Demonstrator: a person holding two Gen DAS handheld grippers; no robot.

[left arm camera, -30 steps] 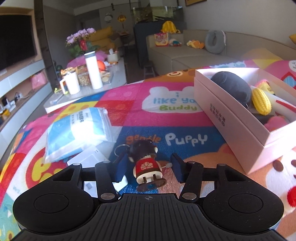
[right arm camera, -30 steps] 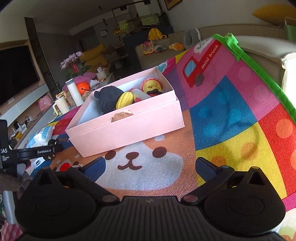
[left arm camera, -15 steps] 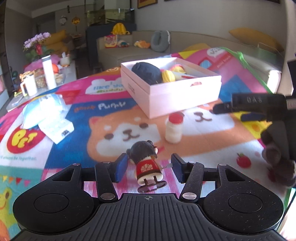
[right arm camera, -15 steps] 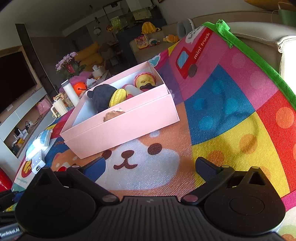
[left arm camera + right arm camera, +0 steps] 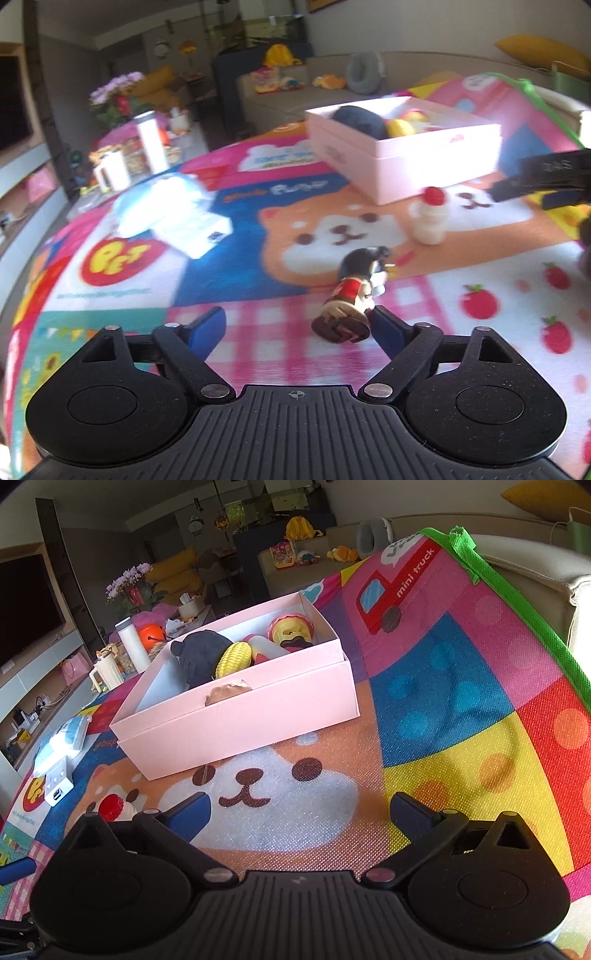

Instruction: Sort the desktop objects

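We have our left gripper (image 5: 299, 326) low over the mat (image 5: 258, 332), jaws opening wide, and the doll (image 5: 351, 295) sits loose between them. It lies hard against the inner face of the right-hand finger (image 5: 388, 332); the picture is smeared here, so we cannot say whether they touch. Nothing presses on it from the other side, so we have no grip on it.

The doll is on the pink-checked patch of the mat, near the bottle (image 5: 428, 218) with the red cap and well short of the pink box (image 5: 406, 162), which already holds a dark plush, a yellow corn toy and more.

Our right gripper (image 5: 299, 812) hangs over the dog-face print in front of the box, jaws spread wide, with nothing between them.

Now the risks. The doll looks tipped, not standing, so it may roll or topple sideways. If we pull the left gripper away crookedly, that right-hand finger could drag or flick it across the mat. A flick forward could send it into the bottle, which is upright and would likely fall. And here on the mat the doll is not yet in the box, so sorting it would take another pick.

Its long axis runs from base to head: the round base faces us and the gripper, the dark head points away, up the mat toward the dog-face print, leaning a little right.
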